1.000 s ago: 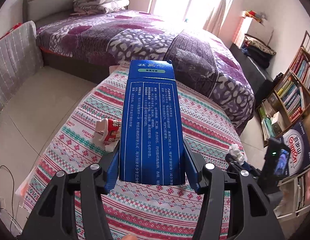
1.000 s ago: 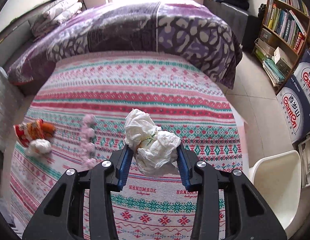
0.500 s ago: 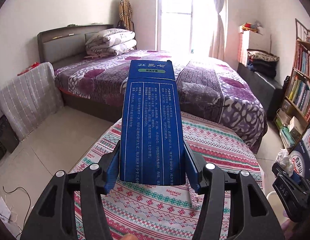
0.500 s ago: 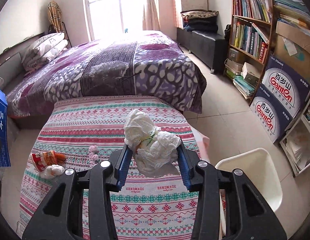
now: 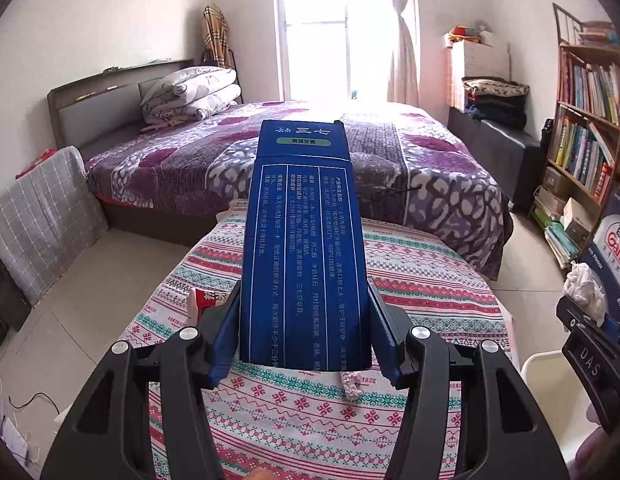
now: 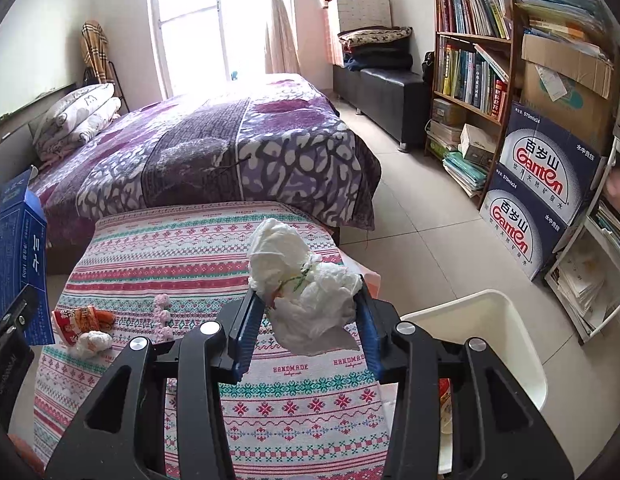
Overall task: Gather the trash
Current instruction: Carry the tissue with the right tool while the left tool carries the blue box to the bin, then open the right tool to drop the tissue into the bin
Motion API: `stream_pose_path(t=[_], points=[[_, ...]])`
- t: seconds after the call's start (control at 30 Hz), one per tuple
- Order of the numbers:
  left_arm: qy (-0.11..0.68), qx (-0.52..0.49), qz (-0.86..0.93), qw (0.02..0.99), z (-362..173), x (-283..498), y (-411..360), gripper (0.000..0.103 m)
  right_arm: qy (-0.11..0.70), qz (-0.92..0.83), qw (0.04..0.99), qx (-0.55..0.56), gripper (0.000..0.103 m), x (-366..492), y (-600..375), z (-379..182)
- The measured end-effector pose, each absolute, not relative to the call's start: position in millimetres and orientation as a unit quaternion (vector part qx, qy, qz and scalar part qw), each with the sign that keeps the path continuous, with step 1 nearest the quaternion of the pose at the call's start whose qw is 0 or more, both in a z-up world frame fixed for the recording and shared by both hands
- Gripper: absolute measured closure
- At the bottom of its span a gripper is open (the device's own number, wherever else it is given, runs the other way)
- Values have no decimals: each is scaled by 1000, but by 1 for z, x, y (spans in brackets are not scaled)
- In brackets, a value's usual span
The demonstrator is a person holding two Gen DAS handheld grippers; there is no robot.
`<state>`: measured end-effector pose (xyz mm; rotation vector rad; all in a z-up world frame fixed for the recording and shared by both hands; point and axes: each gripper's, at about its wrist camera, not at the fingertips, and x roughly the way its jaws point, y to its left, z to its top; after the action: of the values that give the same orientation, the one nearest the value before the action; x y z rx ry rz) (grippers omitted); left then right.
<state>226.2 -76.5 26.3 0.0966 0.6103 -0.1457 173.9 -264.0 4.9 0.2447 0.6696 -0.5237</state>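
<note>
L gripper [image 5: 303, 340] is clamping a tall blue box [image 5: 303, 248], fingers [image 5: 225, 336] pressing on both long sides, box sticking up and forward above the table [image 5: 410, 280] w/ the striped patterned cloth. R gripper [image 6: 305, 330] is gripping a crumpled white paper wad [image 6: 305, 284], fingers [image 6: 243, 332] squeezing it from both sides, wad hanging above the table's right edge. A white bin [image 6: 482, 332] is sitting on the floor just beside the table, right of the R gripper, some trash showing inside it. More trash is lying on the table's left part: a red snack wrapper [image 6: 79, 318], a small white paper ball [image 6: 94, 342] touching it, a pink scrap [image 6: 162, 316] near both. A purple bed [image 6: 213, 148] is standing behind the table, bookshelf [image 6: 474, 40] and stacked water cartons [image 6: 538, 196] along the right wall
</note>
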Motion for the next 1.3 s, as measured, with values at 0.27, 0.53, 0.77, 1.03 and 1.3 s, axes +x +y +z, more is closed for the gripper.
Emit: stream_pose_path(t=[0.27, 0.53, 0.77, 1.03, 1.3], points=[[300, 53, -94, 948, 24, 217, -101, 47, 331, -269, 895, 130, 61, 159, -286, 4], [300, 60, -117, 945, 22, 208, -127, 47, 334, -293, 884, 147, 61, 144, -312, 3], [299, 71, -140, 941, 19, 198, -149, 47, 339, -317, 870, 165, 61, 130, -337, 0], [299, 93, -165, 936, 12, 187, -175, 47, 353, -349, 844, 204, 59, 113, -371, -9], [296, 112, -194, 929, 5, 172, -203, 47, 336, -401, 823, 224, 16, 89, -394, -10]])
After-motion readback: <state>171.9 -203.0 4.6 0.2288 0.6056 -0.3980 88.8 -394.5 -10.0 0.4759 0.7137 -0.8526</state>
